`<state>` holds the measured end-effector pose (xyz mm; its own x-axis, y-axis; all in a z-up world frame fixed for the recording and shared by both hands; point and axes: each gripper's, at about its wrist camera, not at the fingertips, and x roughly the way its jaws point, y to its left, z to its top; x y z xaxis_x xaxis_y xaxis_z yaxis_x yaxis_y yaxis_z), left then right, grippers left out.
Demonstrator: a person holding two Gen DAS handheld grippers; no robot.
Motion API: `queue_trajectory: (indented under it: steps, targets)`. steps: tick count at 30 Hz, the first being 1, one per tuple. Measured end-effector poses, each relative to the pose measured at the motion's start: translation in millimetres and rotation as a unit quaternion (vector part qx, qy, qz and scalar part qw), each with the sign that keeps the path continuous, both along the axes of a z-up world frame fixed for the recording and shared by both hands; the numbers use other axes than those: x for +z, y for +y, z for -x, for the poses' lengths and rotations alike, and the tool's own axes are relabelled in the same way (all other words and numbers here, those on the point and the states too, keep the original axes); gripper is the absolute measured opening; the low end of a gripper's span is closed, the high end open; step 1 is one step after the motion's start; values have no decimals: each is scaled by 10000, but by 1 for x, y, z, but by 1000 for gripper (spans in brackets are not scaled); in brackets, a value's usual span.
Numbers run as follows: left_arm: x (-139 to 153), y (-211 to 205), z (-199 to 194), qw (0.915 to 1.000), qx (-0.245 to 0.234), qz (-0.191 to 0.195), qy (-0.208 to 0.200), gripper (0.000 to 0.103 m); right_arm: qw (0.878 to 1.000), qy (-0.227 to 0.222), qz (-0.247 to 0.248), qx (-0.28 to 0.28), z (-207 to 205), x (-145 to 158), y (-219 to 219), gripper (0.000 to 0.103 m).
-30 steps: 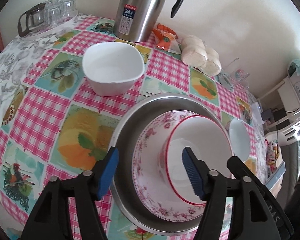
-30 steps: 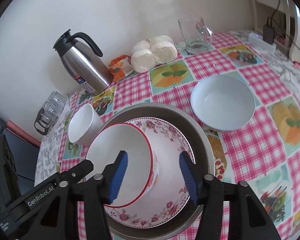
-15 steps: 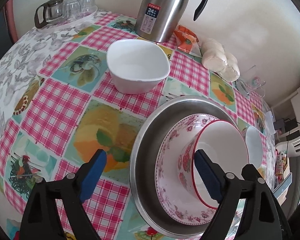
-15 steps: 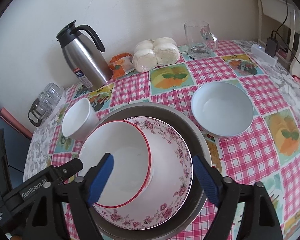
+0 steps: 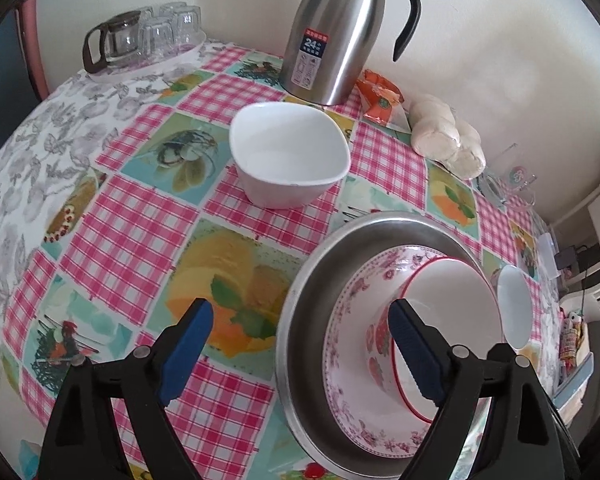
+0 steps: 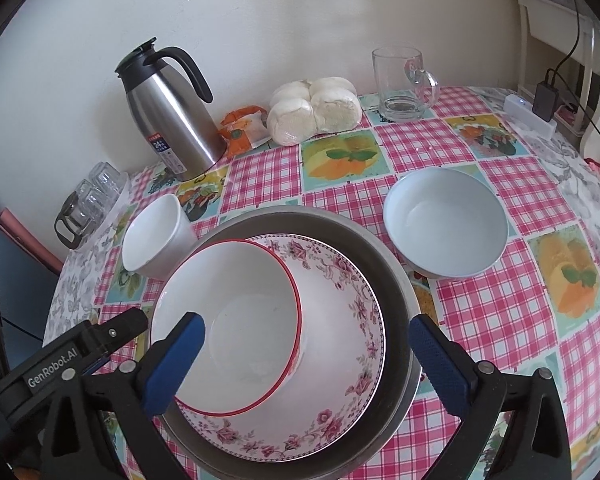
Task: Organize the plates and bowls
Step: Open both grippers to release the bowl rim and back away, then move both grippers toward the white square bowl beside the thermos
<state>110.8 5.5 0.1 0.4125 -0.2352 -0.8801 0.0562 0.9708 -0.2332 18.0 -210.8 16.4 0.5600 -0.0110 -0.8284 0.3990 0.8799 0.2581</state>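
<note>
A red-rimmed white bowl (image 6: pixel 236 320) leans inside a floral pink bowl (image 6: pixel 340 320), which sits in a steel basin (image 6: pixel 392 264). The same stack shows in the left wrist view: red-rimmed bowl (image 5: pixel 452 304), floral bowl (image 5: pixel 348 352), basin (image 5: pixel 304 320). A squarish white bowl (image 5: pixel 288 160) stands beyond the basin, left of it in the right wrist view (image 6: pixel 156 240). A pale blue-white bowl (image 6: pixel 446 228) stands right of the basin and shows small in the left wrist view (image 5: pixel 514 304). My left gripper (image 5: pixel 300 348) is open and empty over the basin's left rim. My right gripper (image 6: pixel 306 360) is open and empty above the stack.
A steel thermos jug (image 5: pixel 340 36), an orange packet (image 5: pixel 380 96) and bagged buns (image 6: pixel 316 110) line the wall. A glass mug (image 6: pixel 404 80) stands at the back right. A tray of glasses (image 5: pixel 140 36) sits at the far left. A charger (image 6: pixel 546 100) lies at the right edge.
Both grippers have opened wider and pulled back from the red-rimmed bowl, which now rests tilted in the floral bowl. The left gripper has shifted left, towards the squarish white bowl.
</note>
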Motion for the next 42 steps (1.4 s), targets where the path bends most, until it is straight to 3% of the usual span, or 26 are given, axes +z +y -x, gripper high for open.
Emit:
queue_trajectory:
  steps: [7,13,22,42]
  targets:
    - [-3,5,-1,9994,162,-312,-22,90,10000,33,27,26,0,-1,1,103]
    - [1,7,0,9961,268,-813,-206,90,10000,69,42,28,-1,-3,1,103]
    - [5,15,-1,9948,330,-919,-279,90,9999,80,115,66,-2,-3,2,103]
    - [26,86,-5,9930,1048,-369,-393,91,9933,-485,752,738,-9,36,64,103]
